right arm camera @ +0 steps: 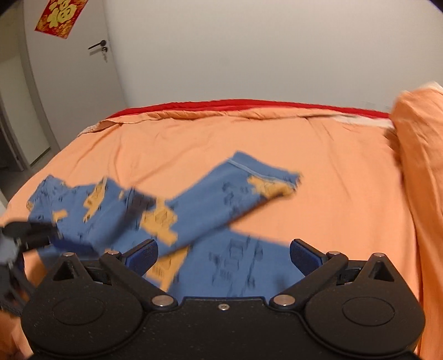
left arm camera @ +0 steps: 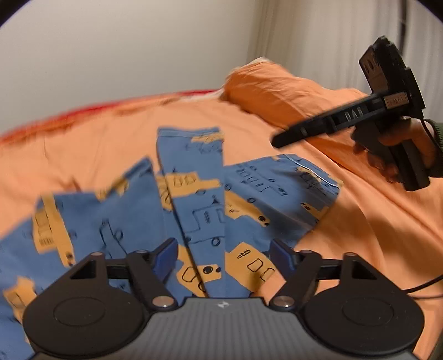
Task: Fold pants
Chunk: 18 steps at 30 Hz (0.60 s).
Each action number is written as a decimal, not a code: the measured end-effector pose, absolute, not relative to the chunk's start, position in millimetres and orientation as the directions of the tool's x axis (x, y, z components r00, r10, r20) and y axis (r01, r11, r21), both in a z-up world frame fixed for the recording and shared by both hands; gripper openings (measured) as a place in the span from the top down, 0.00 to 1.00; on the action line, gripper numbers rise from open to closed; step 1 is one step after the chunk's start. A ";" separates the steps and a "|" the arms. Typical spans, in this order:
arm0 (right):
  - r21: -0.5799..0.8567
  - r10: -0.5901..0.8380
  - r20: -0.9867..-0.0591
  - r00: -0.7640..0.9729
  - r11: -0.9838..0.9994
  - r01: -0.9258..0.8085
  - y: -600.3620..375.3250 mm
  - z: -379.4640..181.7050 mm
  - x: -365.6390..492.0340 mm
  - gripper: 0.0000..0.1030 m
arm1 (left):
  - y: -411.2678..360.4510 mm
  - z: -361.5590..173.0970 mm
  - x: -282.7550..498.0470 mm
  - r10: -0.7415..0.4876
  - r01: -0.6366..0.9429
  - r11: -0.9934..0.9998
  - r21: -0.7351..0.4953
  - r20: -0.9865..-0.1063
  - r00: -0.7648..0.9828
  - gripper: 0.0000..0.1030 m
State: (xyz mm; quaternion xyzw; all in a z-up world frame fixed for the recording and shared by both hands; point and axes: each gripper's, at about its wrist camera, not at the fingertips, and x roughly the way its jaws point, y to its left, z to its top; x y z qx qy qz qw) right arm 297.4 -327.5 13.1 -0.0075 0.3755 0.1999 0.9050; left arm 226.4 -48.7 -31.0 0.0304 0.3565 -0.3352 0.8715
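1. Orange bedding point(right arm camera: 249, 144) covers the bed you are working over, with a red edge point(right arm camera: 249, 103) along its far side against a plain white wall point(right arm camera: 249, 49).
2. Your pants point(left arm camera: 193, 199), blue with orange patches and dark line drawings, lie on the bedding, spread unevenly with one leg laid across the rest.
3. From your right wrist view, that leg's hemmed end point(right arm camera: 265, 171) points toward the far right of the bed, and the rest of the fabric bunches to the left.
4. Your left gripper point(left arm camera: 223, 257) hangs over the near part of the pants with its blue-padded fingers point(left arm camera: 166, 254) spread apart and nothing between them.
5. Your right gripper point(right arm camera: 223, 256) is likewise above the pants with its fingers point(right arm camera: 304, 254) wide apart, gripping nothing.
6. Seen from your left wrist, your right hand point(left arm camera: 398, 146) holds its tool above the bedding, right of the pants and clear of them.
7. An orange pillow point(left arm camera: 277, 88) sits at the far right.
8. A white door point(right arm camera: 69, 83) with a red-and-gold paper decoration point(right arm camera: 59, 16) stands at the left.
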 end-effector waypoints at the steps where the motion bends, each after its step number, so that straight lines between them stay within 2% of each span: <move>1: 0.127 0.360 -0.687 0.631 0.915 -0.382 -320.9 14.6 310.8 0.13 | -44.6 -34.5 233.5 -0.563 0.578 0.784 -0.227 -0.652 0.508 0.31; 2: 0.119 0.363 -0.690 0.626 0.910 -0.397 -313.2 16.8 322.1 0.21 | -39.9 -37.5 238.6 -0.562 0.548 0.795 -0.262 -0.659 0.500 0.32; 3: 0.113 0.369 -0.694 0.619 0.904 -0.412 -304.2 18.0 334.4 0.24 | -34.9 -40.1 243.4 -0.562 0.521 0.802 -0.292 -0.665 0.492 0.38; 4: 0.110 0.372 -0.698 0.612 0.900 -0.421 -293.9 18.2 347.1 0.25 | -30.1 -41.9 247.1 -0.560 0.497 0.809 -0.314 -0.671 0.487 0.44; 6: 0.115 0.382 -0.706 0.596 0.892 -0.436 -273.2 16.8 370.4 0.25 | -25.4 -44.3 251.4 -0.552 0.470 0.818 -0.330 -0.680 0.482 0.50; 9: 0.104 0.363 -0.736 0.571 0.895 -0.435 -239.9 8.6 399.2 0.27 | -26.7 -43.7 255.4 -0.537 0.456 0.828 -0.327 -0.697 0.475 0.53; 12: 0.048 0.290 -0.790 0.540 0.907 -0.418 -208.7 -8.3 420.6 0.31 | -31.2 -42.6 259.9 -0.516 0.434 0.841 -0.322 -0.716 0.470 0.61; 13: 0.020 0.258 -0.806 0.533 0.911 -0.411 -200.6 -16.4 425.3 0.41 | -32.6 -42.6 261.1 -0.510 0.430 0.845 -0.319 -0.721 0.468 0.67; 14: -0.007 0.226 -0.821 0.524 0.914 -0.405 -194.8 -24.1 428.1 0.64 | -33.6 -42.5 262.0 -0.507 0.427 0.847 -0.317 -0.725 0.467 0.73; 15: -0.025 0.201 -0.833 0.516 0.917 -0.398 -191.6 -30.9 429.4 0.80 | -34.1 -42.4 263.0 -0.501 0.422 0.850 -0.315 -0.730 0.465 0.88; 16: -0.033 0.185 -0.838 0.513 0.922 -0.385 -191.4 -36.4 429.1 0.99 | -35.0 -41.6 263.8 -0.493 0.417 0.854 -0.310 -0.736 0.464 0.97; 18: -0.012 0.197 -0.826 0.529 0.931 -0.366 -198.9 -36.1 426.2 1.00 | -34.8 -40.2 264.4 -0.489 0.407 0.859 -0.312 -0.736 0.468 1.00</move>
